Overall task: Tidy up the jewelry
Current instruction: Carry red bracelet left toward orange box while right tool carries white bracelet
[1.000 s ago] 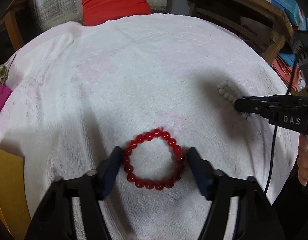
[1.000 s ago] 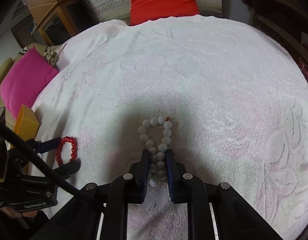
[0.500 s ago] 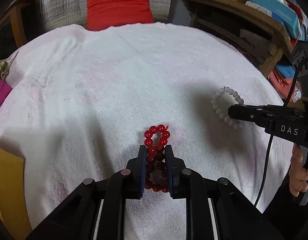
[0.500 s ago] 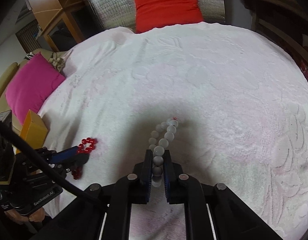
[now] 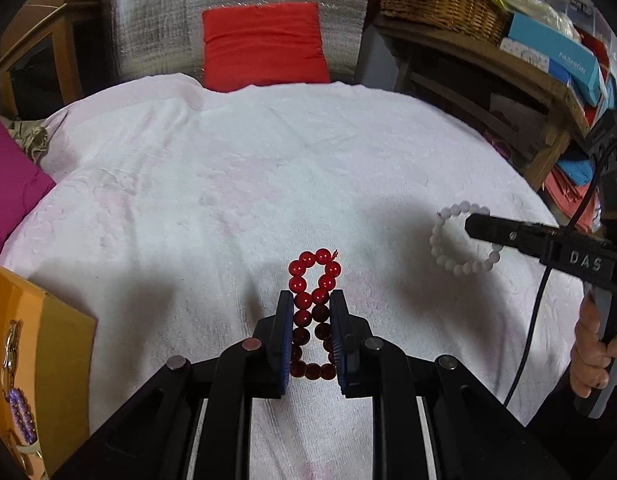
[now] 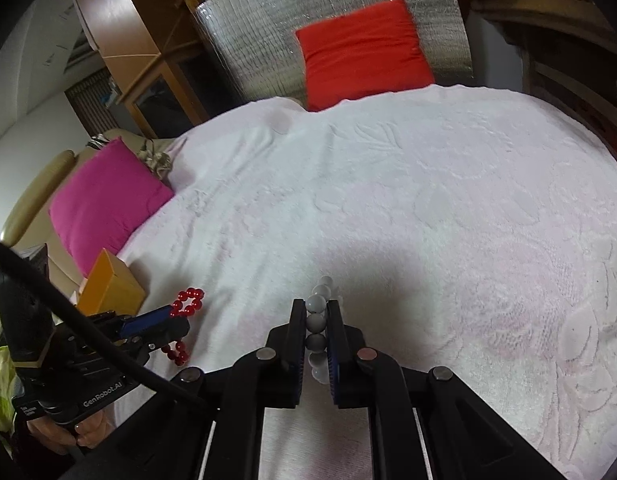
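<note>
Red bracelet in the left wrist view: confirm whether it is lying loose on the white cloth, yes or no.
No: the red bracelet is squeezed into a narrow loop between the closed fingers of the left gripper.

Red bead bracelet (image 5: pixel 313 280): glossy, glassy sheen. White bead bracelet (image 5: pixel 448 256): matt, milky. Surface (image 5: pixel 268 184) cover: white terry-like cloth with embossed pattern. Left tongs (image 5: pixel 309 304): matt black plastic, ribbed blue pads, metal pivots. Basket (image 5: pixel 440 0): woven wicker.

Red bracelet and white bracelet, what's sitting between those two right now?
Only bare white towel lies between the red bracelet and the white bracelet, seen in the left wrist view.
</note>
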